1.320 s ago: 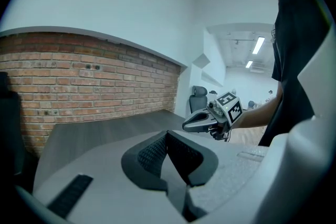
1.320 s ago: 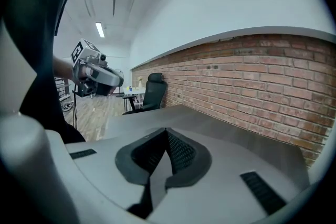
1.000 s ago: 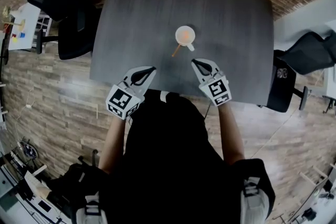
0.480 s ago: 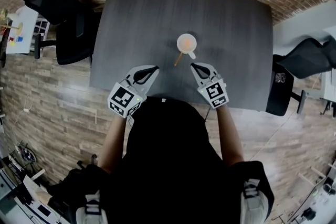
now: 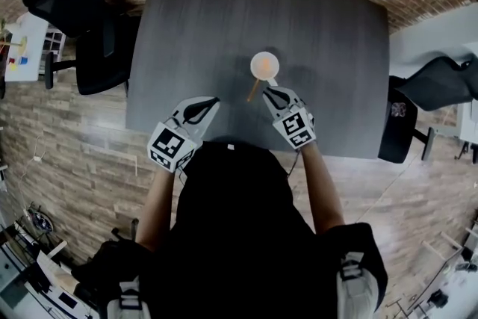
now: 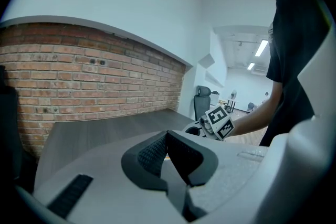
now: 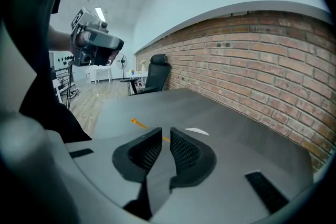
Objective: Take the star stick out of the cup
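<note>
Your right gripper has closed in on the small white round cup over the last second. A moment ago it hung back near the table edge with its jaws pinched flat. Now its tips sit just beside the slim orange star stick, and the jaws are opening. The right gripper view shows a narrow gap between the pads with nothing in it yet, and the stick runs across the dark grey wooden table just beyond the tips. So that claw is released and empty, getting ready to grasp. The star stick is not out yet: one end is inside the cup and the shaft leans over the rim toward you and a little to your left. Whether its free end touches the tabletop cannot be made out. Your left gripper has barely moved. It hangs near the front edge, well clear of the cup, with its jaws clenched together on nothing. This reads as the end of the approach, with the pick itself not begun. You will likely need the gap wider and squared across the shaft before closing, since a thin leaning stick can roll aside and a nudge could shift the unsteadied cup.
</note>
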The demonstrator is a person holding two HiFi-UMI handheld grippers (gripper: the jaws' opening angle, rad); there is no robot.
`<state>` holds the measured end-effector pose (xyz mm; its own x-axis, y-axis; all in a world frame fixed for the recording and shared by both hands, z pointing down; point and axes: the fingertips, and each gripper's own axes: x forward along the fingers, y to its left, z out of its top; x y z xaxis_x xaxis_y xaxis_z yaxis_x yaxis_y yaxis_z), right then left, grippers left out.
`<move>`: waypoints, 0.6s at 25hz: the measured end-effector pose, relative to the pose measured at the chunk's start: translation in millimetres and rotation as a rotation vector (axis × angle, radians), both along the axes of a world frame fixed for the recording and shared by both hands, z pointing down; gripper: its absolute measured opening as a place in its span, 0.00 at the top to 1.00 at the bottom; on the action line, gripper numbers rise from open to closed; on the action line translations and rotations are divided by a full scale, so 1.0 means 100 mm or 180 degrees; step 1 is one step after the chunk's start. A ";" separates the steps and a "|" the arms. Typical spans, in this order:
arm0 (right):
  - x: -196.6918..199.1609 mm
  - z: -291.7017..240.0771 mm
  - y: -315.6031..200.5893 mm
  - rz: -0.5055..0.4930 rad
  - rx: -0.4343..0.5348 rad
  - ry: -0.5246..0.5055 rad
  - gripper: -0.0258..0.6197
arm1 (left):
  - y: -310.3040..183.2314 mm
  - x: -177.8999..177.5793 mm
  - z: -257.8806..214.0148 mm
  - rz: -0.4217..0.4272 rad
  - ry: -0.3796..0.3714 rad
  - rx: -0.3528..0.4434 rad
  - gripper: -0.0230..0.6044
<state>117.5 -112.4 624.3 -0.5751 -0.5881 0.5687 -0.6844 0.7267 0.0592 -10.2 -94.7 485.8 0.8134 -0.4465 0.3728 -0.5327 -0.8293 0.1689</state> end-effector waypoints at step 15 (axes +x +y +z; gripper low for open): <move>-0.06 0.52 -0.21 -0.0173 0.0078 0.0499 0.81 | -0.13 -0.11 0.10 -0.0077 -0.0020 -0.0114 0.96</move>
<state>111.4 -133.2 676.4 -0.5118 -0.5733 0.6399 -0.6250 0.7594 0.1805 -20.8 -107.3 495.8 0.8001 -0.4524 0.3938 -0.5537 -0.8096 0.1949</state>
